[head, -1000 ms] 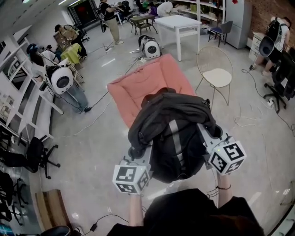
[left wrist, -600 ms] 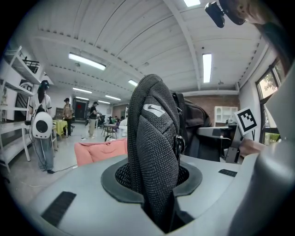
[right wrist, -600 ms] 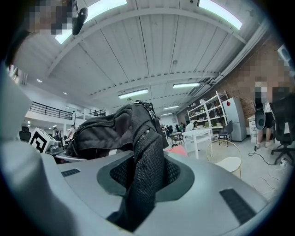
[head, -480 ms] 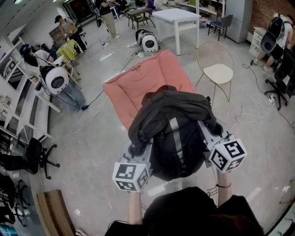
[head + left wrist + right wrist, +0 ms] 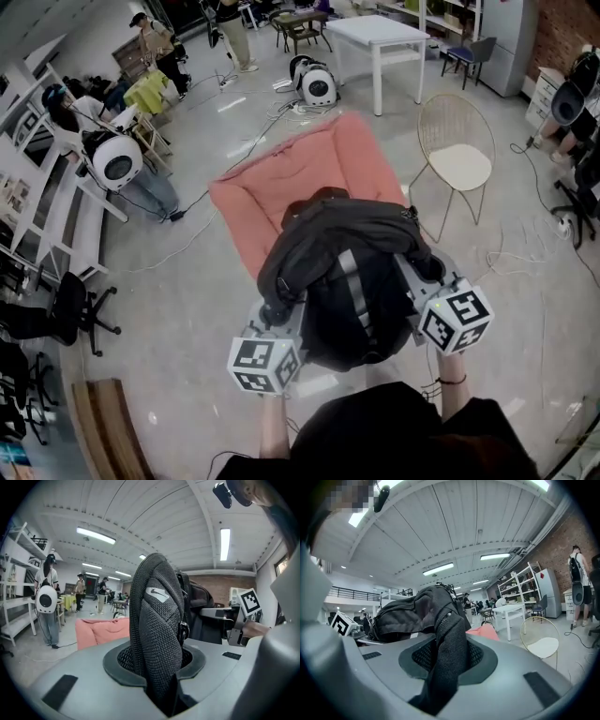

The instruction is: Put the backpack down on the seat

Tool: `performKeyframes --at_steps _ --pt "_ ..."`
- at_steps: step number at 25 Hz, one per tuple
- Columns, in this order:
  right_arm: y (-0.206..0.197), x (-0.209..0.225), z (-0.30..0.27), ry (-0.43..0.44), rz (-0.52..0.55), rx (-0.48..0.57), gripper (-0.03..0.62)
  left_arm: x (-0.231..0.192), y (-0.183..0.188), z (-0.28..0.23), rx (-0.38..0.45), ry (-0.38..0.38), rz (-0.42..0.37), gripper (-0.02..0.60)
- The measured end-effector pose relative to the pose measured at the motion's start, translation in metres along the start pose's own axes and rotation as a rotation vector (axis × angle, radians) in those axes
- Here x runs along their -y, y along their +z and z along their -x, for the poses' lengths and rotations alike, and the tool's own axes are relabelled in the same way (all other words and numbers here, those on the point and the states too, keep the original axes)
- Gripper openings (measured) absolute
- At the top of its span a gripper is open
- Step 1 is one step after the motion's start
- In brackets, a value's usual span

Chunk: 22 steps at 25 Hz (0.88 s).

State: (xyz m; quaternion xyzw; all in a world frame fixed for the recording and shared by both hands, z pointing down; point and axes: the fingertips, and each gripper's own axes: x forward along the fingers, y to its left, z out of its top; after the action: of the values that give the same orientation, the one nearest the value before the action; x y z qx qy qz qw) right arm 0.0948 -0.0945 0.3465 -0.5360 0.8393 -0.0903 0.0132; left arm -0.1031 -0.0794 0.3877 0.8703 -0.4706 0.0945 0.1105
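A black backpack (image 5: pixel 352 281) with a grey stripe hangs in the air between both grippers, just in front of a low pink cushioned seat (image 5: pixel 281 178) on the floor. My left gripper (image 5: pixel 281 314) is shut on a black mesh shoulder strap (image 5: pixel 157 634) at the pack's left side. On the pack's right side, my right gripper (image 5: pixel 415 272) is shut on another mesh strap (image 5: pixel 445 653). The pack's far edge overlaps the seat's near rim in the head view. The seat (image 5: pixel 101 630) also shows beyond the strap in the left gripper view.
A wire chair with a white pad (image 5: pixel 459 159) stands right of the seat, and a white table (image 5: pixel 380 37) behind it. Cables trail over the floor on both sides. People and white round devices (image 5: pixel 117 159) are at the left; shelving lines the left wall.
Both grippers keep the same hold on the backpack. The room has slid slightly to the right in the head view; the pack stays just before the seat.
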Motion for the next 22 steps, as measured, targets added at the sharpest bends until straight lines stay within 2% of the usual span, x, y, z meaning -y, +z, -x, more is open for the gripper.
performKeyframes --at_steps 15,22 --pt "-0.008 0.097 -0.118 0.158 -0.031 -0.101 0.103 -0.03 0.002 -0.123 -0.063 0.141 0.082 0.126" --pt "-0.041 0.111 -0.181 0.182 -0.046 -0.167 0.103 -0.073 -0.024 -0.165 -0.126 0.166 0.133 0.126"
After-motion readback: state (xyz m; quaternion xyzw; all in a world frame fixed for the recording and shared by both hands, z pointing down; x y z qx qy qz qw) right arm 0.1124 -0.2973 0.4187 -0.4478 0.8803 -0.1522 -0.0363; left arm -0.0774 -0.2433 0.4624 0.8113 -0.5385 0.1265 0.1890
